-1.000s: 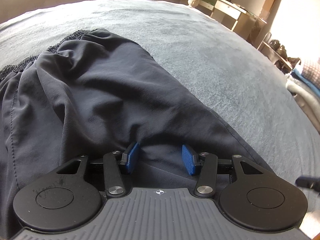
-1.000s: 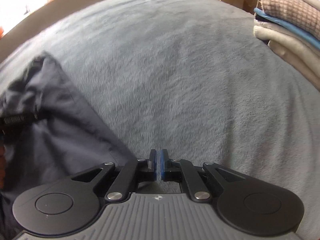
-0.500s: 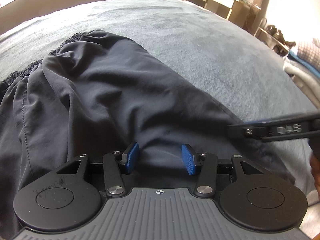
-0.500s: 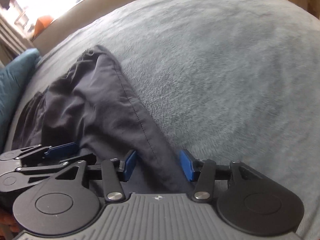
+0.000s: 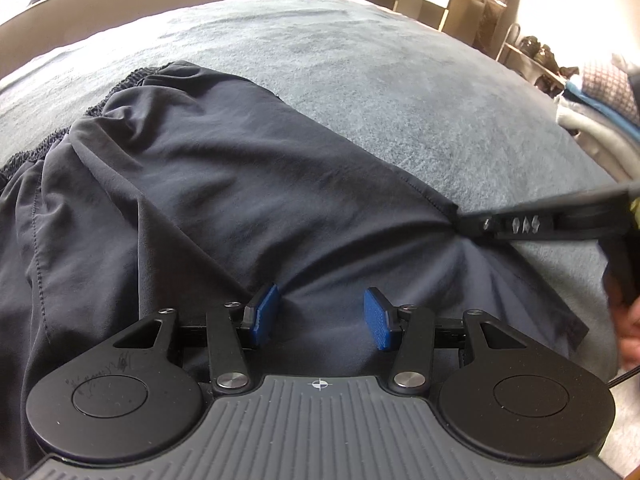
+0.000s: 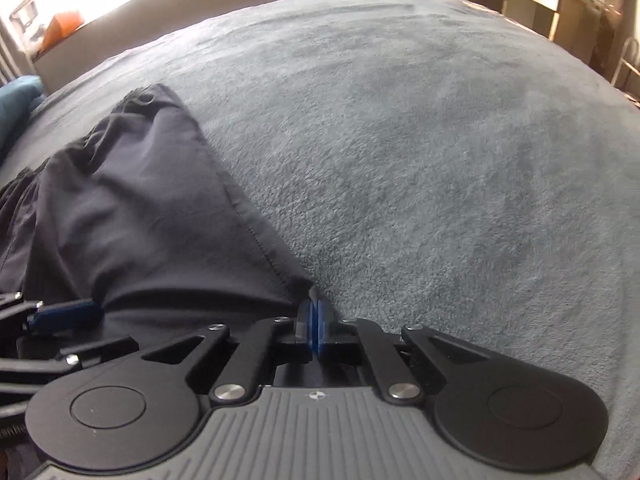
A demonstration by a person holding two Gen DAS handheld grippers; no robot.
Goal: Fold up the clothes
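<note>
Shorts, dark, lie on grey blanket. Right gripper just closed, pinching hem at 6 o'clock. Left gripper half-open, pads resting on fabric.

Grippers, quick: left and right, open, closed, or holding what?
Left gripper: open, fingers apart over the dark shorts, not gripping.
Right gripper: closed, pinching the shorts' hem edge.

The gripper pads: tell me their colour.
Blue, on both grippers. The left gripper's pads show best in the left wrist view, standing apart over the dark shorts.
</note>
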